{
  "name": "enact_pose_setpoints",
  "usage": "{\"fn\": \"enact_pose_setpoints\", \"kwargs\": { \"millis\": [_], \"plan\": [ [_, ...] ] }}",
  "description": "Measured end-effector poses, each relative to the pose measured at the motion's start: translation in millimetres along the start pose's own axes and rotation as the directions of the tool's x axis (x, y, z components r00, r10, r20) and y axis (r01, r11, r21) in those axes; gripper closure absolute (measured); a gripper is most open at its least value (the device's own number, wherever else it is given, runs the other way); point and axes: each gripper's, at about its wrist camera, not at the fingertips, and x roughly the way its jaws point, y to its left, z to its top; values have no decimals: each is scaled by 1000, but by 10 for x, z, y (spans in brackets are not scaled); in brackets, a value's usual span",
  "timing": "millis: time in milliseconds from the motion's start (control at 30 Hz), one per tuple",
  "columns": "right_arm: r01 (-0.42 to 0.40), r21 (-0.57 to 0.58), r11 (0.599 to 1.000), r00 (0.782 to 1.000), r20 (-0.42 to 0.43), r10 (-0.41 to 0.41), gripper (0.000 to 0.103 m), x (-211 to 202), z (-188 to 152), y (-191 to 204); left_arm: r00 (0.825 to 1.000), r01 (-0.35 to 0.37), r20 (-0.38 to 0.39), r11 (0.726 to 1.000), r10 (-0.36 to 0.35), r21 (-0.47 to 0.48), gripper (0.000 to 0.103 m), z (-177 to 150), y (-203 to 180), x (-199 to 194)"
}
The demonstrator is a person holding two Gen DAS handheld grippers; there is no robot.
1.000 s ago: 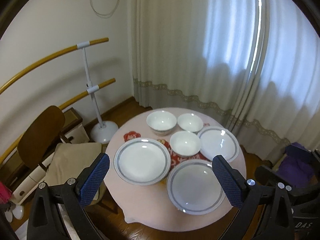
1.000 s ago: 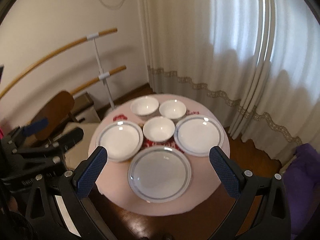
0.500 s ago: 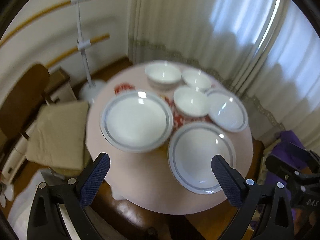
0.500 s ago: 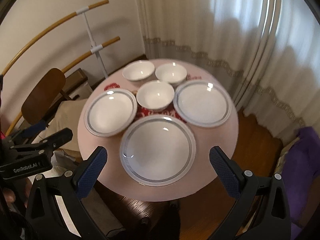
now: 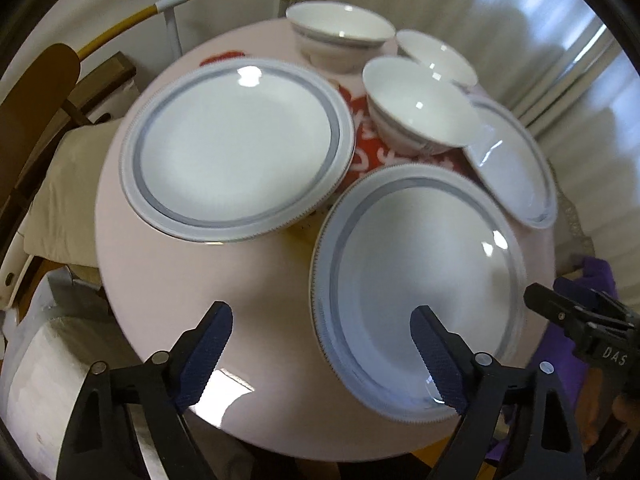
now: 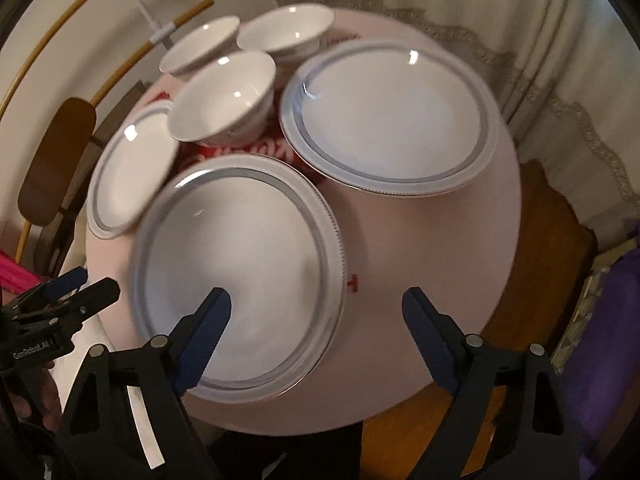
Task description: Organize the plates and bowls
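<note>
From the left wrist camera, the job looks like it has not really started. Three plates and three bowls all sit apart on the round pink tabletop [image 5: 168, 288], none stacked. The left plate [image 5: 236, 148] lies on the far left. The near plate [image 5: 420, 284] lies close to the camera. The right plate [image 5: 516, 172] is partly hidden behind the middle bowl [image 5: 420, 108]. The big bowl [image 5: 340, 36] and the back bowl [image 5: 440, 60] stand at the far edge. The left gripper [image 5: 322, 356] has just been closing a little, but its jaws are wide apart and hold nothing. One finger hangs over the bare tabletop, the other over the near plate. I cannot tell if it touches.

From the right wrist camera, it is the same story, with every dish on its own. The right gripper [image 6: 316, 344] has also just been closing a bit, yet it is wide and empty. Its left finger hangs over the near plate [image 6: 240, 264], its right one over the tabletop. All the stacking is left to do
</note>
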Motion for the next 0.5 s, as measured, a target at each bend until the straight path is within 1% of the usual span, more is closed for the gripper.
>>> {"fn": "enact_pose_setpoints", "kwargs": {
  "millis": [33, 67, 100, 167, 200, 233, 267, 333, 367, 400, 467, 500],
  "plan": [
    [-17, -2, 1000, 1000, -14, 17, 27, 46, 22, -40, 1000, -5, -11, 1000, 5, -10, 20, -2, -4, 73],
    [-32, -5, 999, 999, -28, 32, 30, 99, 46, -69, 1000, -16, -17, 1000, 16, -14, 22, -95, 16, 202],
    [-43, -14, 999, 998, -41, 42, 32, 152, 64, -88, 999, -25, -24, 1000, 25, -17, 25, -77, -1, 368],
    [-68, -30, 997, 996, -64, 66, 34, 231, 87, -129, 998, -38, -41, 999, 36, -37, 29, -72, -1, 514],
    [-83, -32, 996, 994, -71, 81, 37, 252, 89, -141, 998, -40, -44, 998, 38, -47, 32, -76, 15, 549],
    [-108, -35, 994, 991, -78, 105, 42, 272, 93, -152, 998, -38, -45, 998, 36, -56, 33, -77, 31, 573],
    [-121, -38, 992, 990, -82, 118, 46, 285, 92, -160, 999, -36, -42, 997, 33, -62, 33, -79, 40, 612],
    [-143, -46, 989, 986, -93, 138, 54, 317, 92, -189, 999, -38, -39, 997, 36, -60, 37, -89, 44, 657],
    [-160, -44, 986, 983, -100, 155, 56, 334, 89, -205, 999, -36, -38, 997, 34, -61, 40, -95, 44, 667],
    [-176, -42, 984, 980, -104, 170, 61, 352, 93, -227, 999, -35, -40, 997, 32, -64, 43, -105, 48, 689],
    [-199, -56, 978, 976, -103, 192, 64, 349, 100, -253, 999, -45, -29, 997, 43, -62, 43, -152, 42, 674],
    [-212, -58, 976, 973, -106, 205, 71, 353, 111, -263, 999, -47, -23, 997, 46, -57, 43, -161, 30, 691]
  ]
}}
